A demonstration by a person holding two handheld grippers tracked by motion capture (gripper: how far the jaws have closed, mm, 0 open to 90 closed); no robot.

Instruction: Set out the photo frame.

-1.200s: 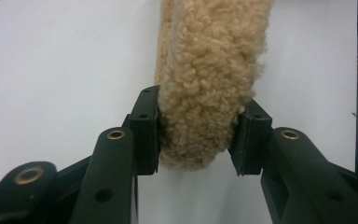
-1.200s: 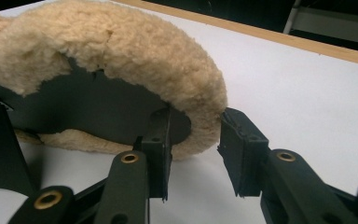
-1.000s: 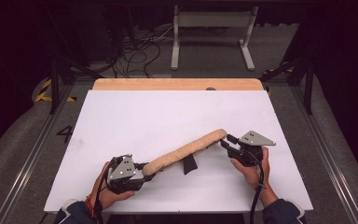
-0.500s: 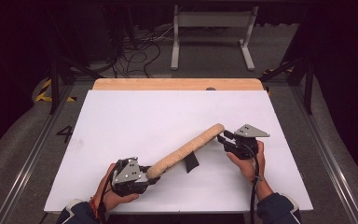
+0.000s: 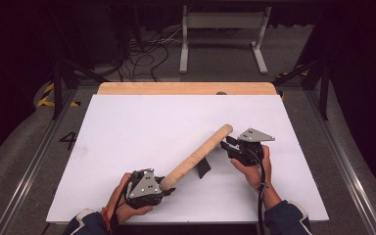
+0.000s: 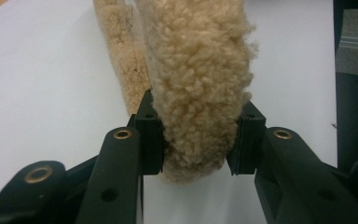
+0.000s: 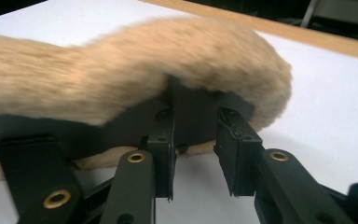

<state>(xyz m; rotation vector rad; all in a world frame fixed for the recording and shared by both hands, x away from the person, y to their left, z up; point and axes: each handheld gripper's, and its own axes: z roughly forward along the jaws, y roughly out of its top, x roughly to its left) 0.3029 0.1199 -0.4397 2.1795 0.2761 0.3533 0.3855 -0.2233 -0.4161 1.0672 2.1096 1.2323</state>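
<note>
On the white table top [image 5: 127, 127] the long tan fleece-covered pad [image 5: 196, 156] lies on a slant between the two hands, its near end low at the left and its far end higher toward the right. The left gripper [image 5: 162, 188] has that near end between its jaws: in the left gripper view the two black pads press into the woolly sides of the fleece [image 6: 198, 84], so the jaws are clamped on it, and they have just been closing further on it. A flat black strap tab [image 5: 203, 168] sticks out from under the middle of the pad and rests on the table. At the right, the right gripper [image 5: 228, 145] meets the pad's far end; in the right gripper view [image 7: 196, 149] a dark backing panel [image 7: 189, 116] under the fleece sits between its jaws, the left pad against it, while whether the right pad presses on it cannot be told. These jaws too have just been closing. Beyond the white top runs a strip of bare wood [image 5: 186, 88], and cables [image 5: 147, 51] lie on the floor behind it. Compared with a second ago, the pad lies steeper: the left hand has slid nearer the person, and the right hand has shifted leftward and slightly farther up the table with its end.
</note>
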